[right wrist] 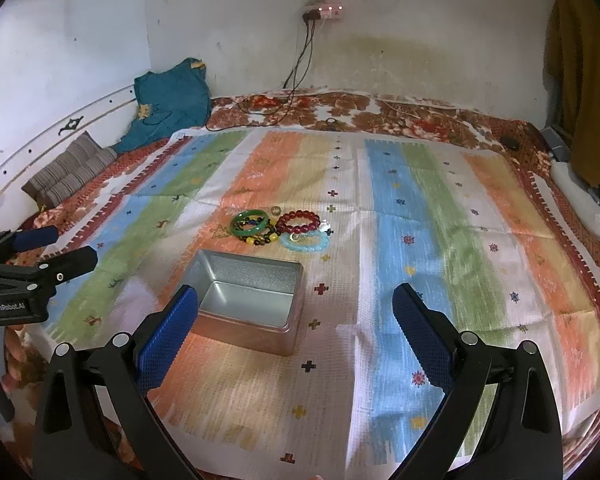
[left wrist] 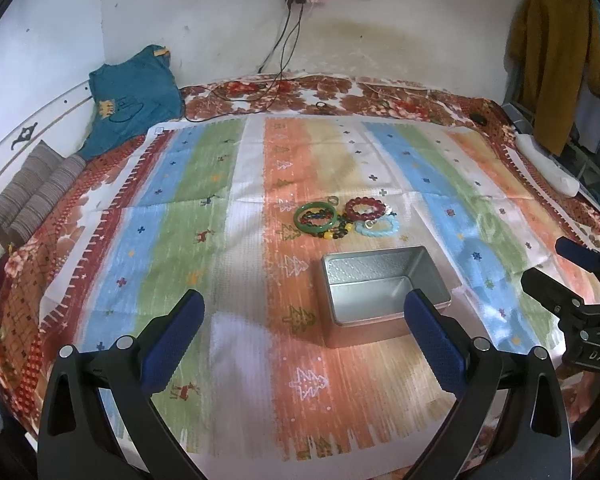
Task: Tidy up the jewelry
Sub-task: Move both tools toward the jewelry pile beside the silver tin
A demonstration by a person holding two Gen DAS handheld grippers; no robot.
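Left tongs point(left wrist: 304, 332) wide open, empty, hovering short of rectangular silver metal tin point(left wrist: 384, 288); tin empty, bracelet pile just beyond.
Right tongs point(right wrist: 296, 324) also wide, empty; green glassy bangle point(right wrist: 251, 224), dark red bead bracelet point(right wrist: 303, 221) on striped cloth point(right wrist: 420, 200). Pre-grasp; next: reach past tin, pinch one.

Too small to tell apart: rings and charms among the bracelet pile point(left wrist: 342, 220) at frame centre. Hidden behind the left claw's finger point(right wrist: 168, 334): near corner of the tin box point(right wrist: 252, 304). Cut off at right edge: hanging mustard garment point(left wrist: 556, 60)

"GenRobot.AI" on left gripper point(right wrist: 56, 256)
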